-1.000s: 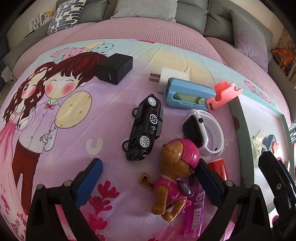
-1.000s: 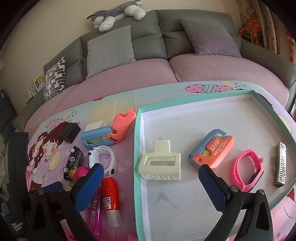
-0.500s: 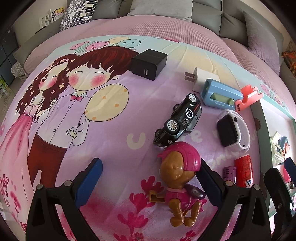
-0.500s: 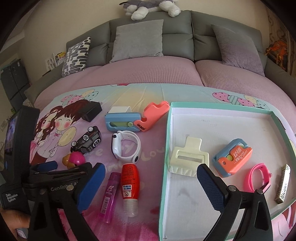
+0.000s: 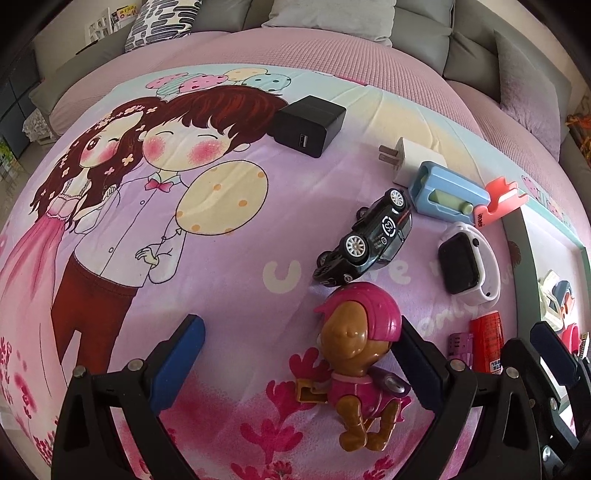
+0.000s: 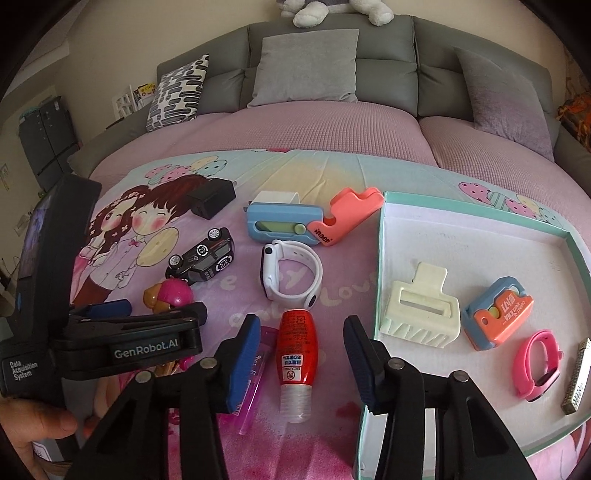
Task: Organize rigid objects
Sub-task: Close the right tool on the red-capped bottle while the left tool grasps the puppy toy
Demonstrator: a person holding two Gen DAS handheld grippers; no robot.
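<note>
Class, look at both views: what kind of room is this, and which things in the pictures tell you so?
Most likely a home living room or bedroom. A grey sofa with cushions stands behind, a plush toy lies on its back, and toys and gadgets are spread on a cartoon-print sheet beside a tray.

Both pictures are bright, with soft daylight and no dark corners on the bed sheet (image 5: 229, 266). Shadows are small and pale, tucked under the toy car (image 5: 365, 240) and the toy dog (image 5: 358, 369). The red bottle (image 6: 297, 347) has a little shine on it. The round lens bends everything, so the sofa (image 6: 369, 62) curves and the edges go black. Things near the rim look a bit fuzzy, while the middle looks sharp
</note>
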